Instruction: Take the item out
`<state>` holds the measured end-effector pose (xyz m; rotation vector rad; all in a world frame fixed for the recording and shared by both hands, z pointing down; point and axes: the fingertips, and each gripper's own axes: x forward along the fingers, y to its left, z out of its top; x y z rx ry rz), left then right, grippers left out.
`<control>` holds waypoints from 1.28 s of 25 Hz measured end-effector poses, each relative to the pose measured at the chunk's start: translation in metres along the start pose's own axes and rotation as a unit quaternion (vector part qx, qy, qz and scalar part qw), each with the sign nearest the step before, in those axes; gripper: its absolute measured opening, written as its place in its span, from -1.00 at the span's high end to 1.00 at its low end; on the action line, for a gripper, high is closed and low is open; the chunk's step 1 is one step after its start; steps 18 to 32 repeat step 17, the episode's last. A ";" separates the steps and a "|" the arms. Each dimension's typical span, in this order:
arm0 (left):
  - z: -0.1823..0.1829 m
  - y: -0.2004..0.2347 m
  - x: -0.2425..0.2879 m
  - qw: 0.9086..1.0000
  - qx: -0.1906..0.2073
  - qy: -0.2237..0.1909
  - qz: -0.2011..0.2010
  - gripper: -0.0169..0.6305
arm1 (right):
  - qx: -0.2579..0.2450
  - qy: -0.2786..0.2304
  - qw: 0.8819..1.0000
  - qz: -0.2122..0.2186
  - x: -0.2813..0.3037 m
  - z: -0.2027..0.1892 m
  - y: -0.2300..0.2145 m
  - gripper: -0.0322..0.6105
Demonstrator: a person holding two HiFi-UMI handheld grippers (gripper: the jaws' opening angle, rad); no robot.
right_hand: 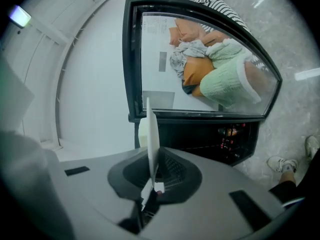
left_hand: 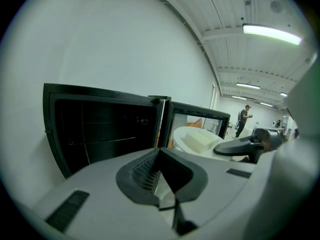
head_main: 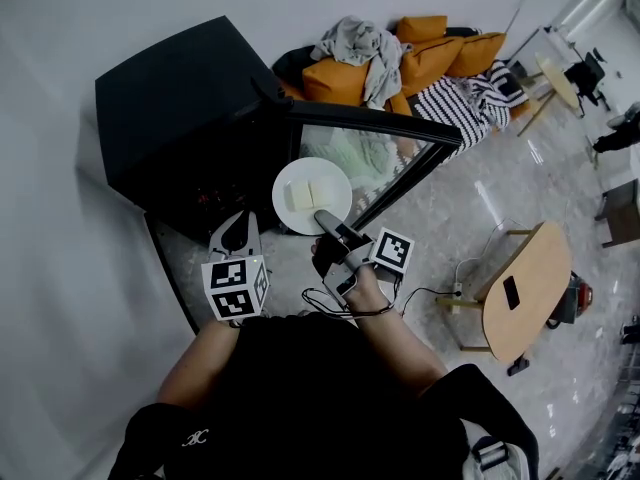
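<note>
**Status.** The plate [head_main: 312, 196] is outside the oven [head_main: 180, 118], in front of the open cavity and beside the glass door [head_main: 375, 158]. Two pale slabs [head_main: 303, 194] lie on it. Judged from this position, removal is nearly complete and a set-down place is the remaining requirement.

**Right gripper** [head_main: 325, 218]. Its fingers [right_hand: 172, 169] are nearly closed and clamp the plate rim; the right gripper view shows the rim edge-on between the pads. The gripper points level, which keeps the plate flat so the slabs do not slide.

**Left gripper** [head_main: 237, 233]. Its fingers [left_hand: 142, 171] are together with nothing between them. It hangs just left of the plate, near the cavity mouth, apart from both. It is probably placed there to support the plate or to close the door.

**Door.** It is swung out to the right, leaving the withdrawal path free. The plate sits close to its inner edge, so contact is a risk.

**Surface and room.** The oven appears to stand on a pale speckled floor [head_main: 560, 178] against a white wall. No worktop is visible. Orange cushions [head_main: 440, 53] and loose cloth lie behind the door. A wooden table [head_main: 525, 288] stands well apart at right. Strip lights run along the ceiling, and a person stands far off.
</note>
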<state>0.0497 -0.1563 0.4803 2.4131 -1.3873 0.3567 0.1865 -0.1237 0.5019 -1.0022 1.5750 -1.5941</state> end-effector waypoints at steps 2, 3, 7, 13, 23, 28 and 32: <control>-0.001 -0.002 0.002 1.000 -0.003 0.003 0.000 0.92 | 0.001 0.000 1.000 0.002 -0.001 0.003 0.001 0.81; -0.001 -0.002 0.003 1.000 -0.004 0.004 -0.001 0.92 | 0.001 0.000 1.000 0.002 -0.001 0.003 0.001 0.81; 0.000 0.004 0.003 1.000 -0.002 0.000 -0.005 0.92 | 0.000 0.000 1.000 -0.001 0.006 0.000 -0.002 0.81; 0.000 -0.007 0.006 1.000 -0.001 0.004 -0.005 0.92 | 0.005 0.003 1.000 0.001 -0.001 0.013 0.000 0.81; -0.002 -0.002 0.006 1.000 -0.004 0.008 -0.002 0.92 | 0.005 0.009 1.000 0.005 0.003 0.011 0.003 0.81; -0.002 -0.002 0.006 1.000 -0.004 0.008 -0.002 0.92 | 0.005 0.009 1.000 0.005 0.003 0.011 0.003 0.81; -0.002 -0.002 0.006 1.000 -0.004 0.008 -0.002 0.92 | 0.005 0.009 1.000 0.005 0.003 0.011 0.003 0.81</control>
